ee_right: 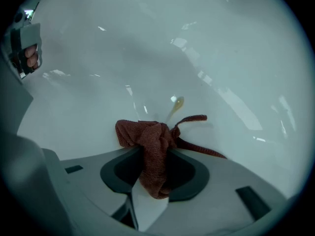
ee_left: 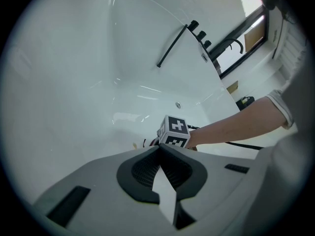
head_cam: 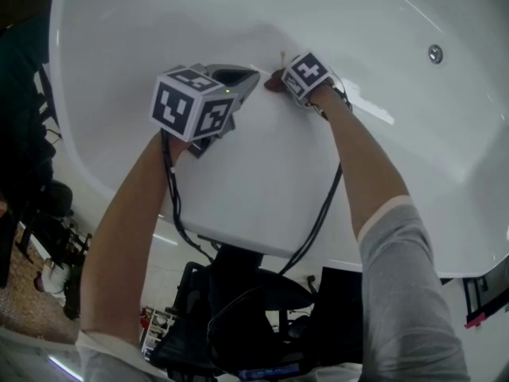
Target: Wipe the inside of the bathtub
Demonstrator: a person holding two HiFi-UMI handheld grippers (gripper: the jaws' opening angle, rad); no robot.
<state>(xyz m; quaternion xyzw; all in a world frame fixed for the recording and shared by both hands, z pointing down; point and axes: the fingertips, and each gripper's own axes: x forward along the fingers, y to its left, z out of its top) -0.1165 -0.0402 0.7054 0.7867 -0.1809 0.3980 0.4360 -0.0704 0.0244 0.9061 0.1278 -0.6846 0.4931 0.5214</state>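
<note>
Bathtub (head_cam: 143, 22) interior filled the head view, white and glossy, with me leaning over its near rim. Right gripper (ee_right: 153, 149) had its jaws clamped on a reddish-brown cloth (ee_right: 147, 139). The bunched end of the cloth lay against the tub wall, just beside a small yellowish streak (ee_right: 176, 104). Left gripper (ee_left: 158, 150) hung just left of the right one, jaws together with nothing between them. As far as I could judge it was off the surface.

Step in hand, my reading: wiping the wall around the streak. To do it well I would:
- press the cloth wad onto the enamel, not the hard jaw tips;
- push across the streak in overlapping passes;
- hold the trailing cable (head_cam: 322, 213) off the wiped area.

The loose cloth tail (ee_right: 202, 150) might drag, so it is worth watching.

View notes: only the right gripper view showed the streak and the grip on the cloth clearly. The head view gave just a dark patch at the jaws. Only the left gripper view showed the black tap fittings (ee_left: 199, 33) on the far rim.
</note>
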